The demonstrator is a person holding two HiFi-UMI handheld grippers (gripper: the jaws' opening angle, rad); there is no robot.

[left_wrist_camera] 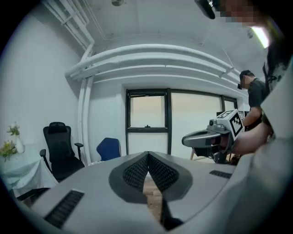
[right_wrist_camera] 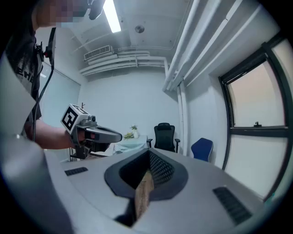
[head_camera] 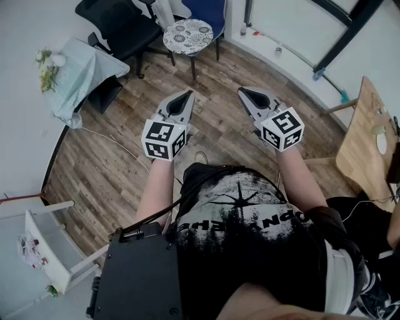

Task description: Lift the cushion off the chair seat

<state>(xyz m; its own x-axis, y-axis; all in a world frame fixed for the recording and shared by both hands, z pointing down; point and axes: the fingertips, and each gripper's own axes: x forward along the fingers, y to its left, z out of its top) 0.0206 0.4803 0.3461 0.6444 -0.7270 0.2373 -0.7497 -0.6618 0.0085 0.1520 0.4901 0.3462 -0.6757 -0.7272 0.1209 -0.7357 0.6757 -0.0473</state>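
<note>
box: black case (head_camera: 139,281) at the person's waist, bottom of head view, with a cable running up from it.
shirt: black with pale print (head_camera: 250,225), fills the lower middle.
left gripper (head_camera: 189,94): held out over the floor, jaws closed tip to tip, nothing between them.
right gripper (head_camera: 241,91): level with the left and apart from it. Jaws meet at the tips, nothing held. Only floor shows through the slit behind the tips.
floor (head_camera: 112,156): wood planks under both grippers.
cushion (head_camera: 187,35): round, patterned, lying flat on the chair seat. It sits ahead of both grippers, well apart from them, and neither touches it.
chair (head_camera: 209,11): blue, under the cushion, near the window wall.
office chair (head_camera: 122,25): black, just left of the blue one.
table (head_camera: 84,75): pale green cloth, left of the office chair, with flowers (head_camera: 47,69) at its far end.
desk (head_camera: 359,144): wooden, at the right edge of head view.
</note>
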